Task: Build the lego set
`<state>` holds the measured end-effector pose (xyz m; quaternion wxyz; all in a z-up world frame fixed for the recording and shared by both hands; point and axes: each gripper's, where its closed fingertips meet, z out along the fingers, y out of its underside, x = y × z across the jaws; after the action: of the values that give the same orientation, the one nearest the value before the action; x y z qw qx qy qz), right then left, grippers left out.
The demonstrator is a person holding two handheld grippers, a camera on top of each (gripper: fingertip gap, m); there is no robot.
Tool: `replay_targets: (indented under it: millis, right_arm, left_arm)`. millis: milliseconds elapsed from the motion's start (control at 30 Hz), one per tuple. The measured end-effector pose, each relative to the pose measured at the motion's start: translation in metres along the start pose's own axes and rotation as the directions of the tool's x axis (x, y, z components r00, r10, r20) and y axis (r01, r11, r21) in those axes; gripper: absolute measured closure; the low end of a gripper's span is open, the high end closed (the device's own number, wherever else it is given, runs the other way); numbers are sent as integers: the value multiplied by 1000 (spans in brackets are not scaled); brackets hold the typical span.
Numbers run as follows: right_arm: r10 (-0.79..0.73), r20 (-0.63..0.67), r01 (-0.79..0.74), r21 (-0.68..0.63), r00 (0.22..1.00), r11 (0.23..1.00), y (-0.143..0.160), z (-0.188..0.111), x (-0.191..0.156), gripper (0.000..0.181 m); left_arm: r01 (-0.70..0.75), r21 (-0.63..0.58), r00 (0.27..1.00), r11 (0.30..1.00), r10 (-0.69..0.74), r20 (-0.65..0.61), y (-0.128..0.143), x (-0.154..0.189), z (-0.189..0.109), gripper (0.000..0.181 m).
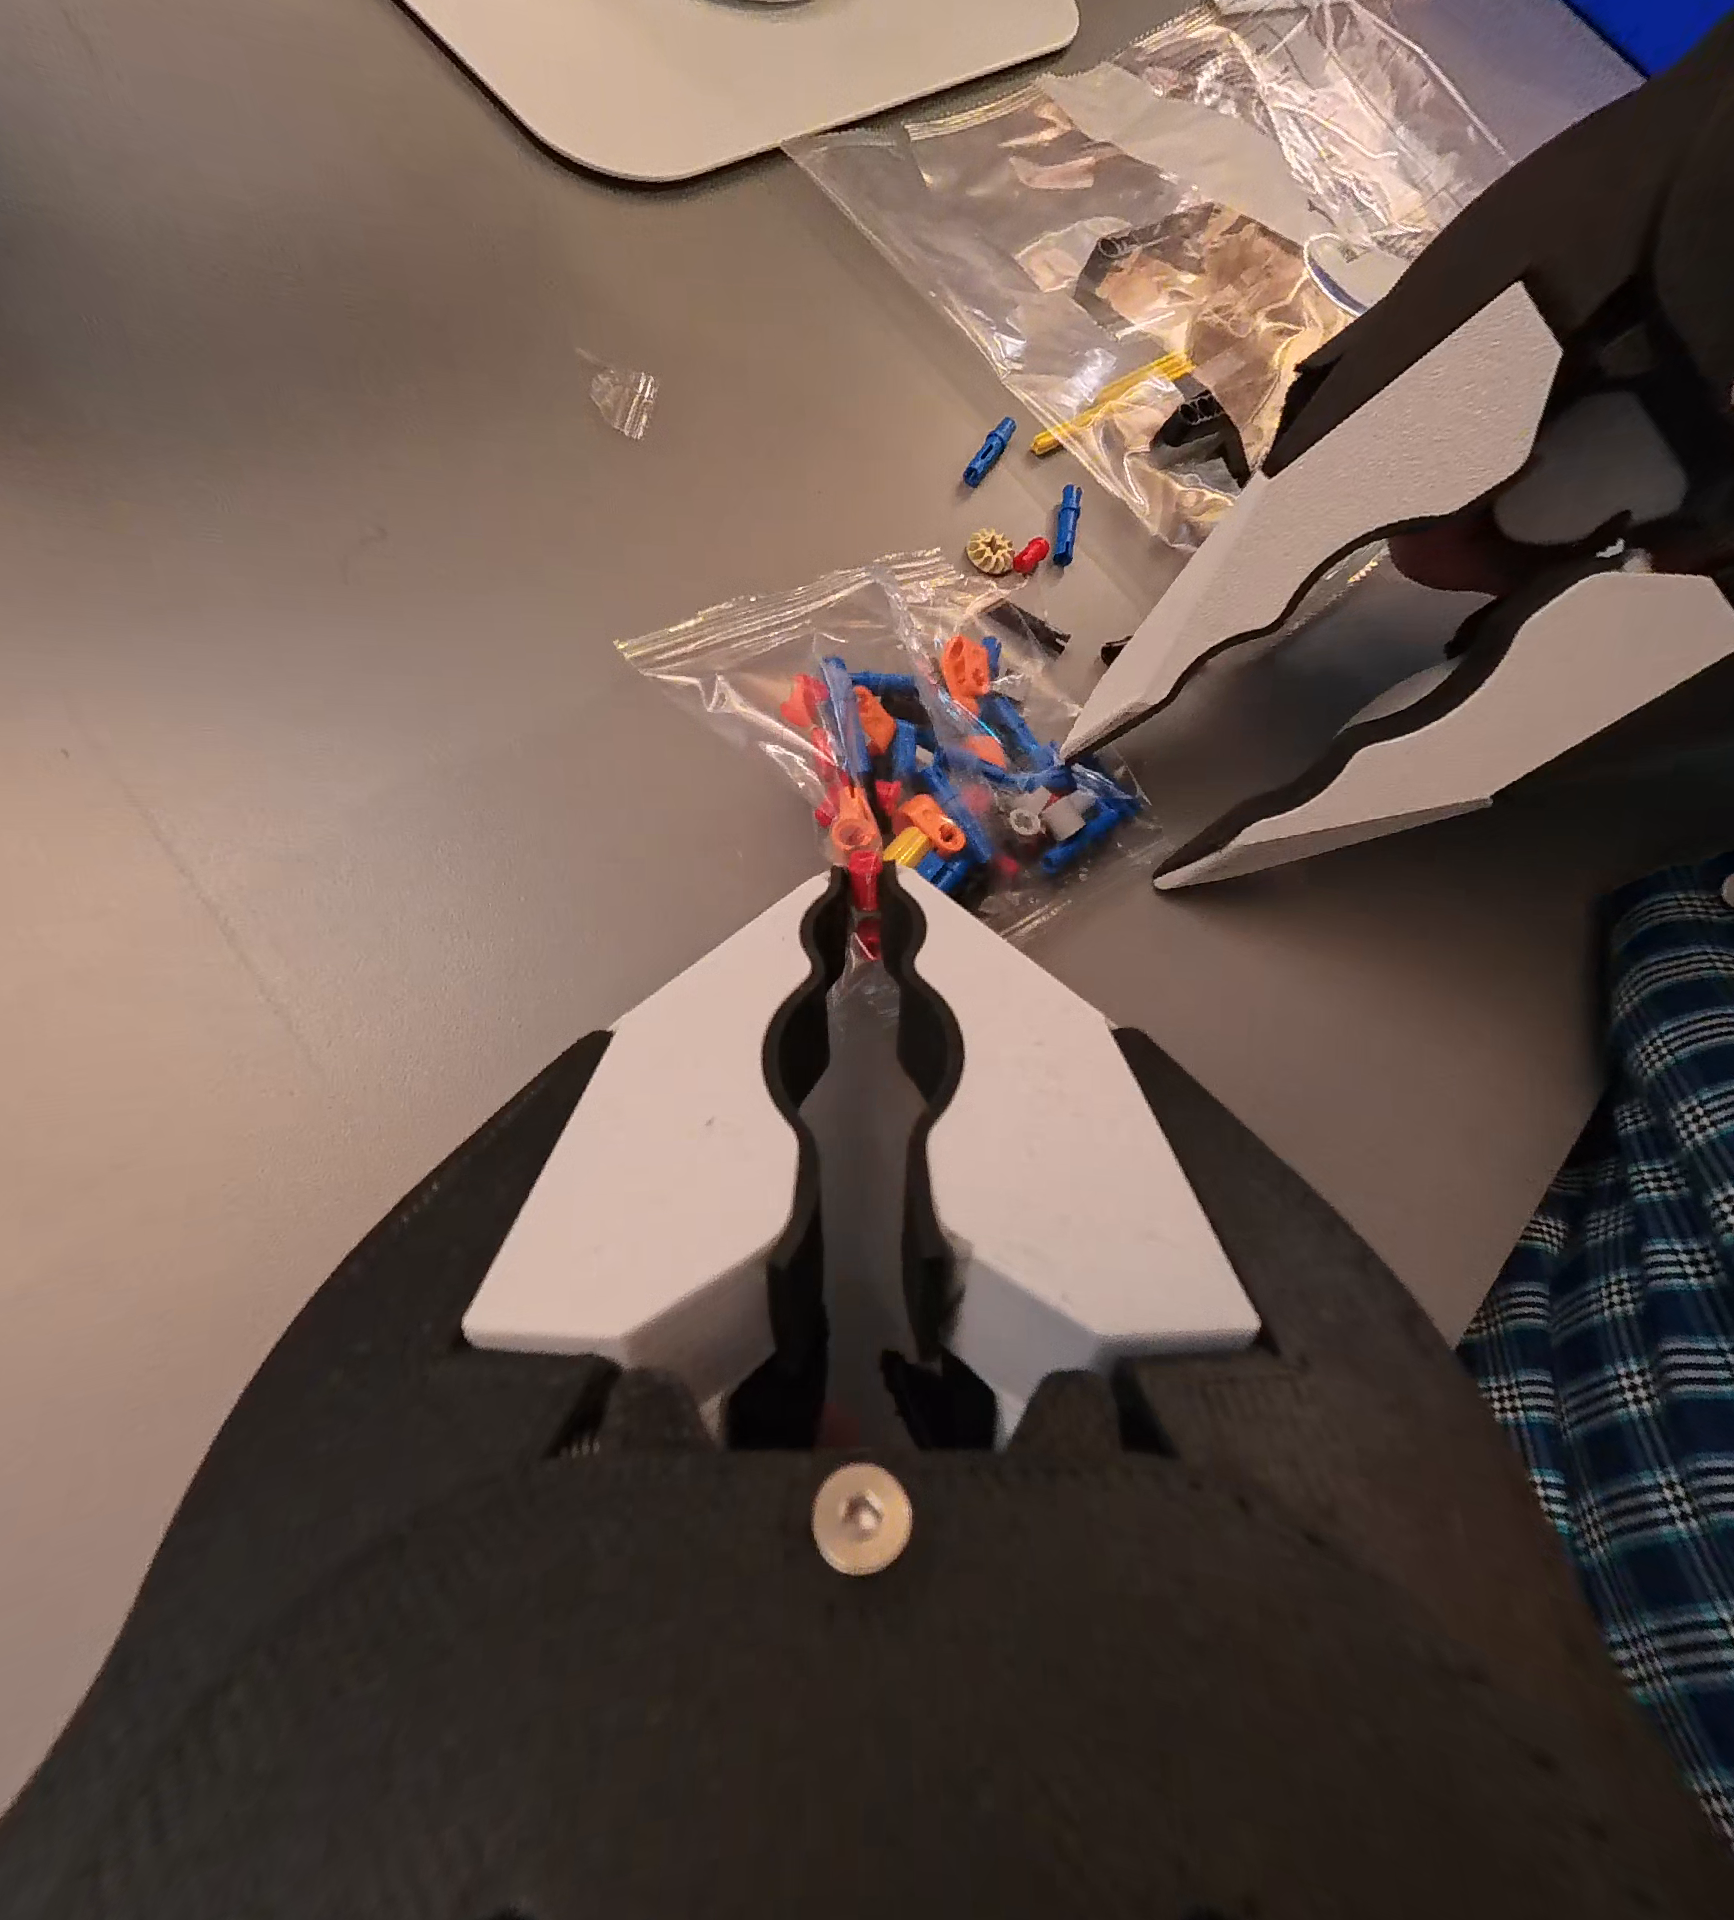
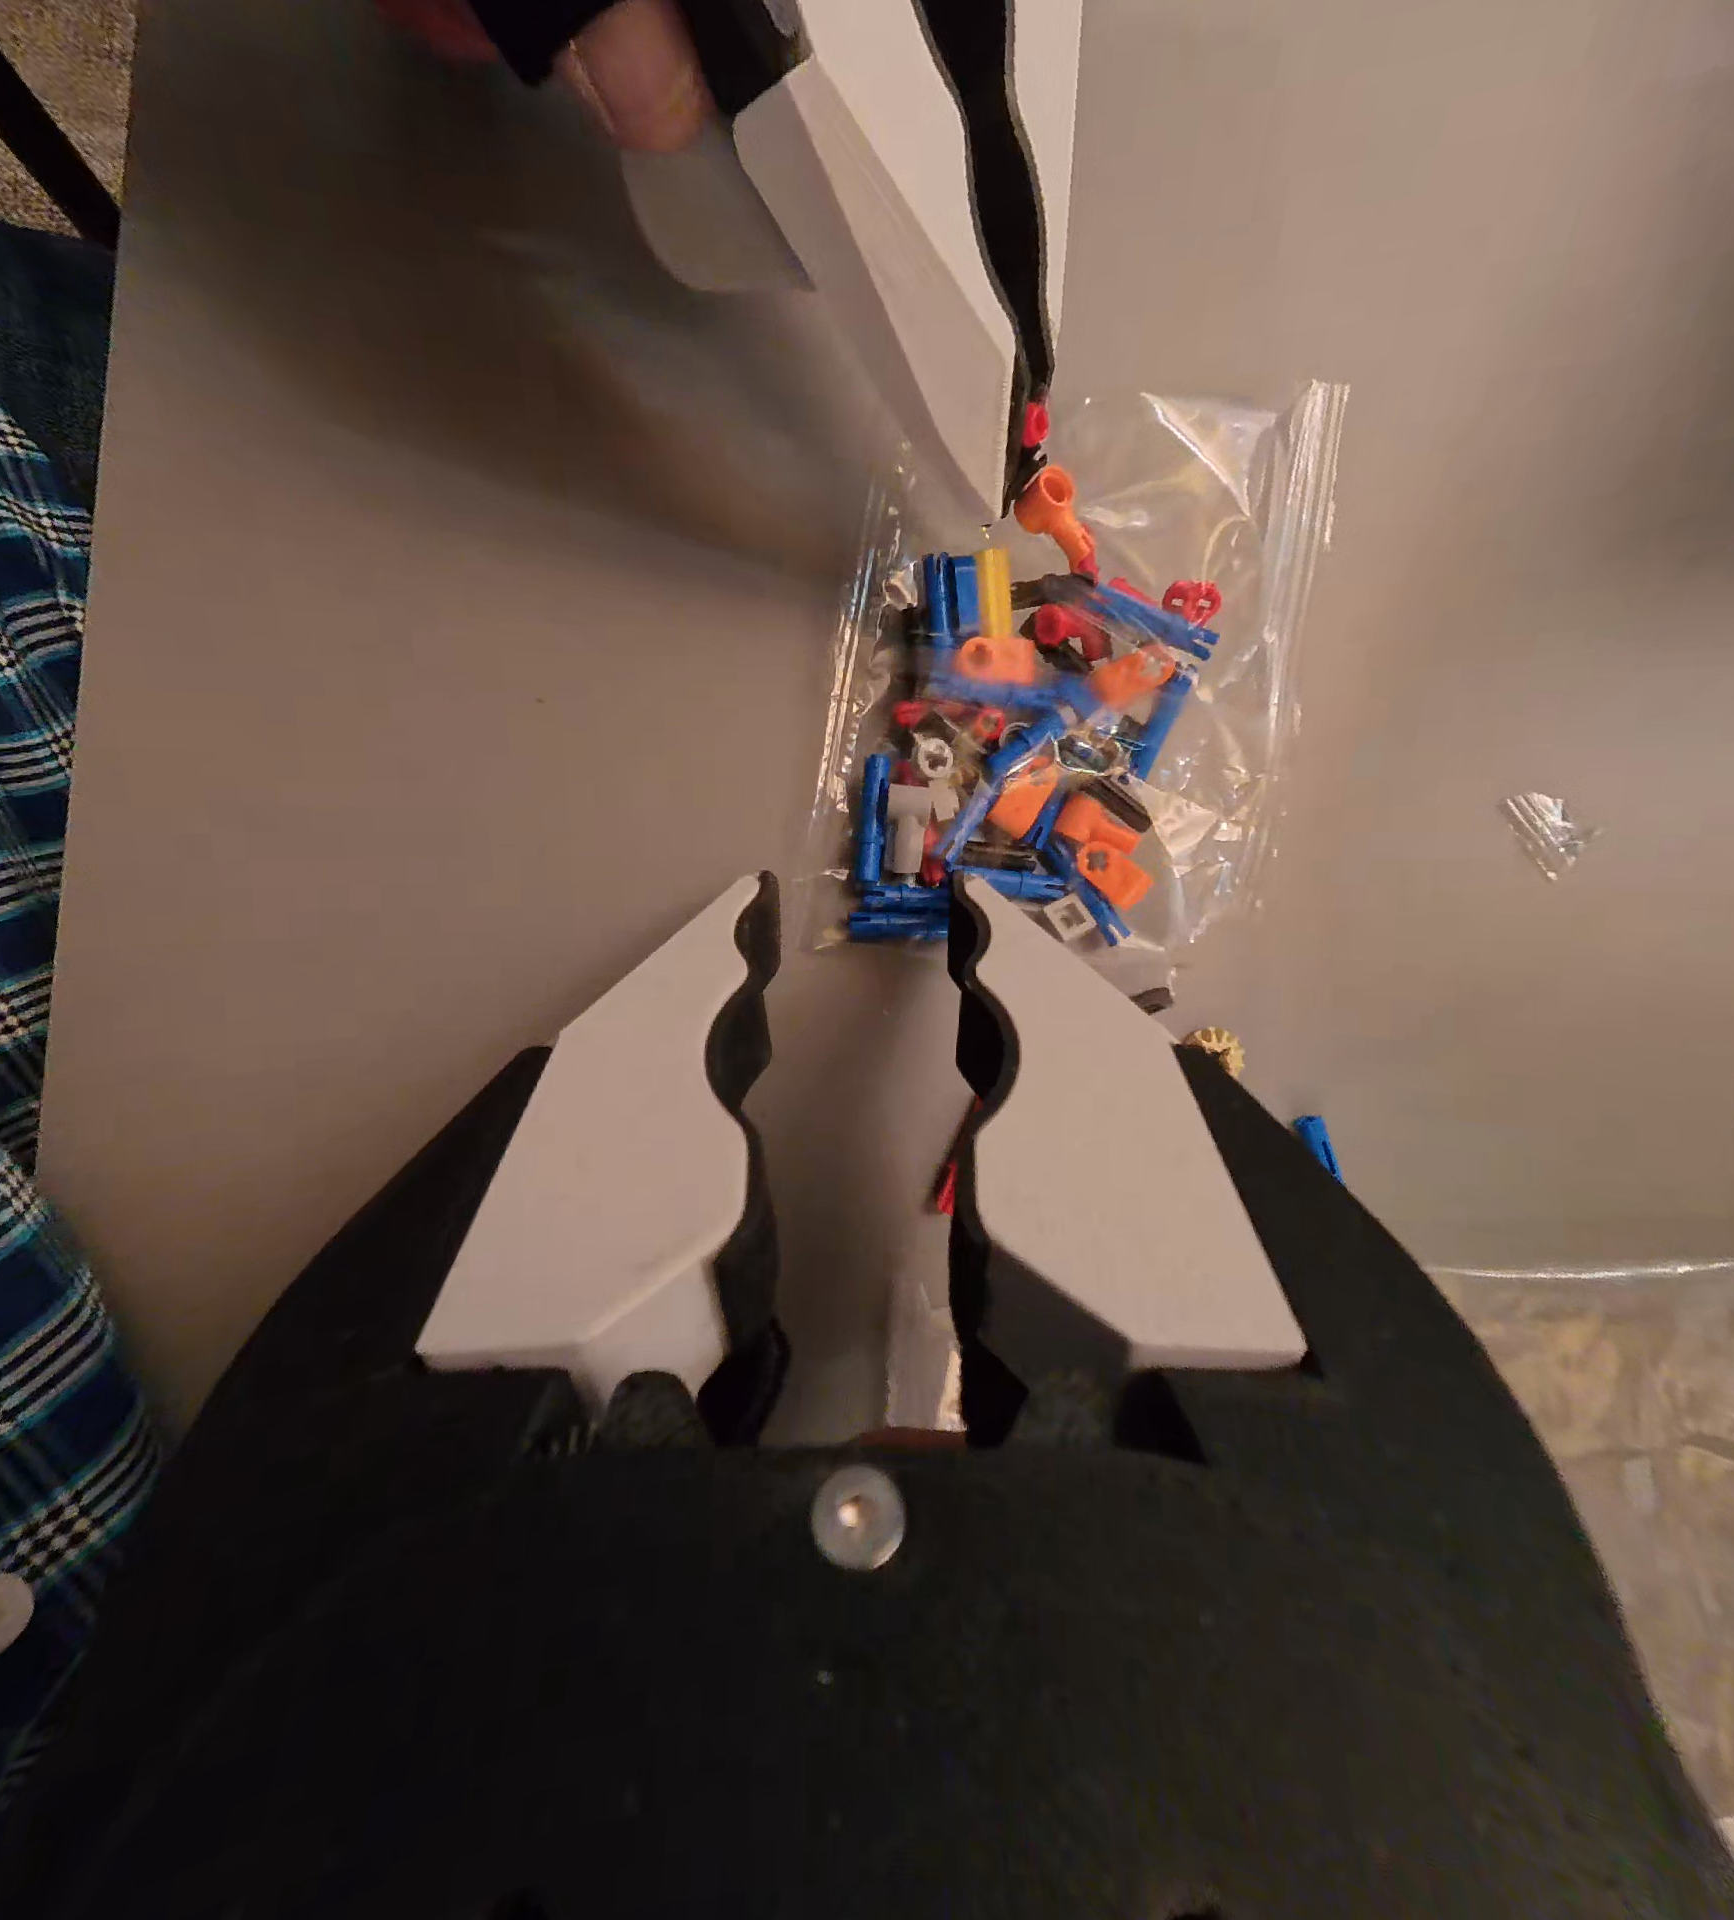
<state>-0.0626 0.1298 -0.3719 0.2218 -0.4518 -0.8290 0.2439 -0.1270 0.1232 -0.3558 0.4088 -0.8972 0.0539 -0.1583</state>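
Note:
A small clear zip bag (image 1: 946, 769) of blue, orange, red and yellow lego pins and connectors lies on the grey table (image 1: 323, 727). My left gripper (image 1: 865, 883) is shut on the bag's near corner, with a red pin caught between the tips. In the right wrist view it comes down from the top (image 2: 1024, 457) and pinches the far edge of the bag (image 2: 1050, 727). My right gripper (image 2: 863, 888) is open, its tips at the bag's near edge, one tip over the plastic. It also shows in the left wrist view (image 1: 1112, 816), with one tip touching the bag.
A larger clear bag (image 1: 1154, 260) lies behind, with loose blue pins (image 1: 988, 452), a tan gear (image 1: 993, 548) and a yellow axle (image 1: 1102, 405) beside it. A white board (image 1: 738, 73) sits at the far edge. A plastic scrap (image 1: 624, 390) lies left. A plaid sleeve (image 1: 1673, 1247) is at right. There is about 7 cm between the tips of the two grippers. From the right gripper's tips to the tan gear (image 1: 993, 548) is close to 6 cm.

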Motion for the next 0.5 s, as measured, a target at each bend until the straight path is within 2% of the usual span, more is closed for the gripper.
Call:
replay_targets:
  millis: [500]
  right_arm:
    - [0,4,0,-41,1000,999,1,0,0,154]
  left_arm:
    - [22,-6,1000,1000,-22,-4,2,-1,1,178]
